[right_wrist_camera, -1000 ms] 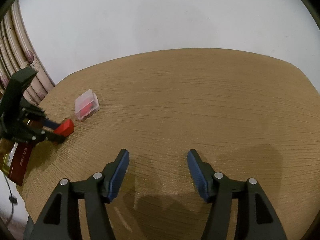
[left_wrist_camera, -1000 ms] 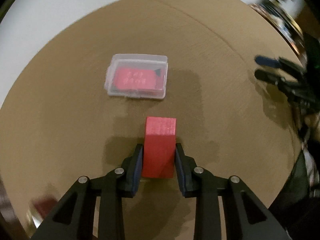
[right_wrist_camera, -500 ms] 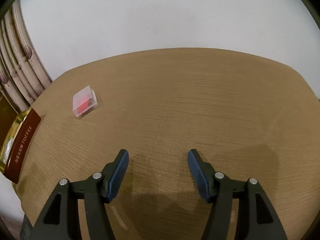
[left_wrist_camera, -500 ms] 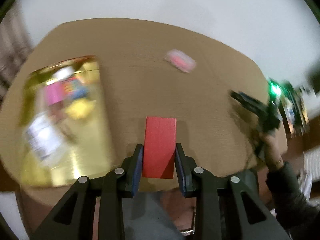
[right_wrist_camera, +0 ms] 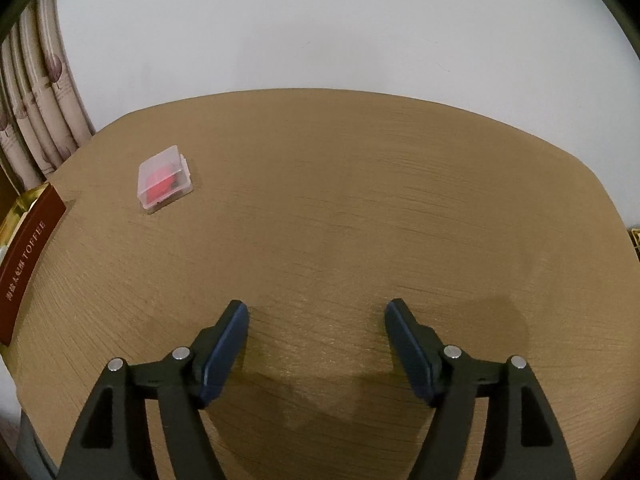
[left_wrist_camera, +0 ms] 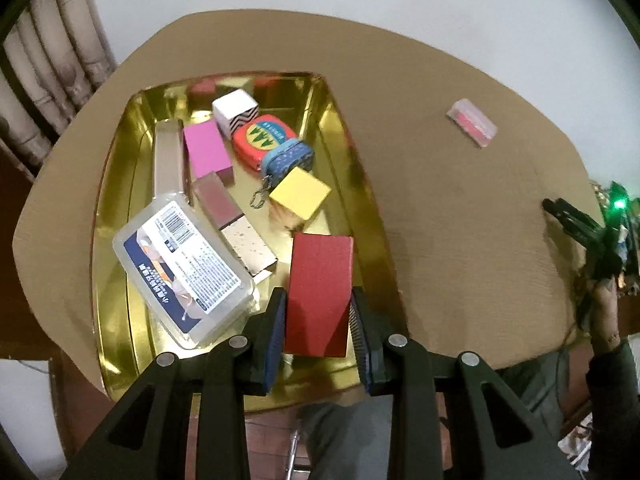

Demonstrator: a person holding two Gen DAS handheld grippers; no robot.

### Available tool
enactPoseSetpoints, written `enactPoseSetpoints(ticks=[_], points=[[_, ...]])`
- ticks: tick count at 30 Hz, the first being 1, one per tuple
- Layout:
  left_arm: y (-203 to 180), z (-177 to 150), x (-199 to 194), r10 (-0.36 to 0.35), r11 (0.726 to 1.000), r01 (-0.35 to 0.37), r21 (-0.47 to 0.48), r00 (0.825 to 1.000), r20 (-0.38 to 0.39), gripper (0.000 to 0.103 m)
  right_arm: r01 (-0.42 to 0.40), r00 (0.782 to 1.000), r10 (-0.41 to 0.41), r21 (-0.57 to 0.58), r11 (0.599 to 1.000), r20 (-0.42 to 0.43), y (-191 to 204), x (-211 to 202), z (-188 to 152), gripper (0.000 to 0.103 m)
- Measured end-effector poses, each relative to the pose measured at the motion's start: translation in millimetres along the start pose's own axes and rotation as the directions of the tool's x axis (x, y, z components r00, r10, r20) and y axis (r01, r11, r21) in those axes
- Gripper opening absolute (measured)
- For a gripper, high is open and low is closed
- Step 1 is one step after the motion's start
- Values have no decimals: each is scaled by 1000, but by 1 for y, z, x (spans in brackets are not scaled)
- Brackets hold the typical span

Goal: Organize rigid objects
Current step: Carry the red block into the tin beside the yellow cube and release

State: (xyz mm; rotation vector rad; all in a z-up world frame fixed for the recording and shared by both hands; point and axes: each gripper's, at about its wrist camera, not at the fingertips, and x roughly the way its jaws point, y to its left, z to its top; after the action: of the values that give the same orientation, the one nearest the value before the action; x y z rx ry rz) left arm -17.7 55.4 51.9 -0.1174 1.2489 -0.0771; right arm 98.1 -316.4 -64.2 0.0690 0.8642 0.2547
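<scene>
Tan table, white wall, curtain.

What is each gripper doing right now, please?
Left gripper: closed on the red block, above the gold tray.
Right gripper: open, holding nothing.

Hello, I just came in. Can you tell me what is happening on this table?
A person is tidying small objects into a shiny gold tray. The left gripper is shut on a red rectangular block and holds it over the tray's near right corner, beside a yellow cube and a clear plastic box with a printed label. The right gripper is open and holds nothing above the brown table. A small clear case with a red insert lies outside the tray.
</scene>
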Motion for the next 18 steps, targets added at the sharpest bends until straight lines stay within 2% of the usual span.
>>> enactPoseSetpoints(ticks=[11,18], points=[[-1,7,29,11,1000,-12,-12,999,-31,28,-10,1000,9,8,1000,4,-1,1,-1,75],[-2,8,35,22,999,-22,-25,1000,-9,29,-11,1000,11,12,1000,6,-3,-1,-4,75]])
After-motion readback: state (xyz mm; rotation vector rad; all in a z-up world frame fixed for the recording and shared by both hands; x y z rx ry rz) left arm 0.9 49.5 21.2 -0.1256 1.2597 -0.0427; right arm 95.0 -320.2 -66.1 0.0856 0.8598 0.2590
